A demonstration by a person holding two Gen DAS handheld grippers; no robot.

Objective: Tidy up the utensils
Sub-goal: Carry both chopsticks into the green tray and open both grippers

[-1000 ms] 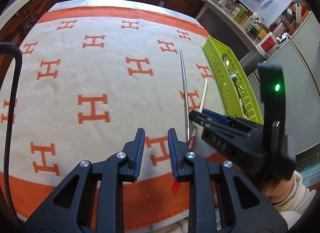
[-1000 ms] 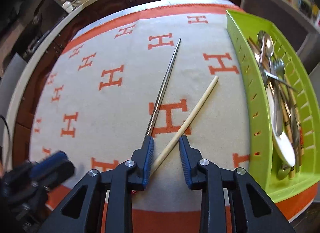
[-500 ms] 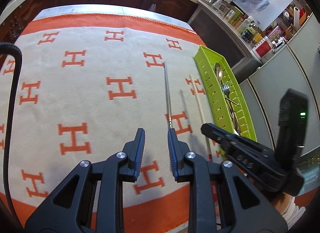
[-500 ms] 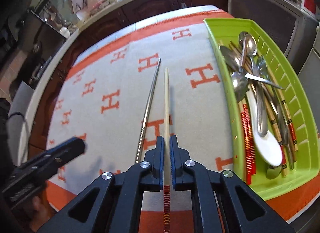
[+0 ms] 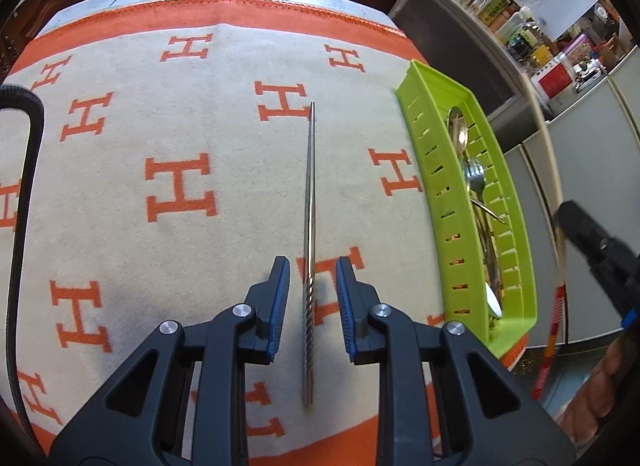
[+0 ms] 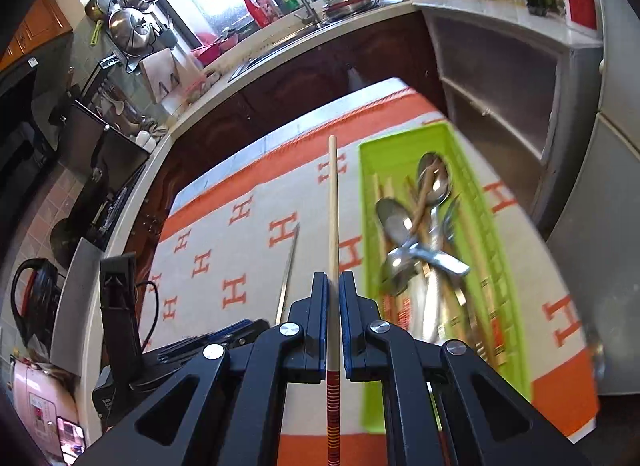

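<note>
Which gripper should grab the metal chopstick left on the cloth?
Left. The left gripper is open with the metal chopstick lying between its fingers, while the right gripper is shut on the wooden chopstick beside the green tray.

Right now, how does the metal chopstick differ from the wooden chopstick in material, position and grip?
The metal chopstick is silver with a twisted end; the wooden chopstick is pale with a red-striped end. The metal one lies flat on the cloth between the open left gripper, ungripped; the wooden one is clamped in the shut right gripper, lifted off the cloth beside the green tray. Both are long, thin and outside the tray.
</note>
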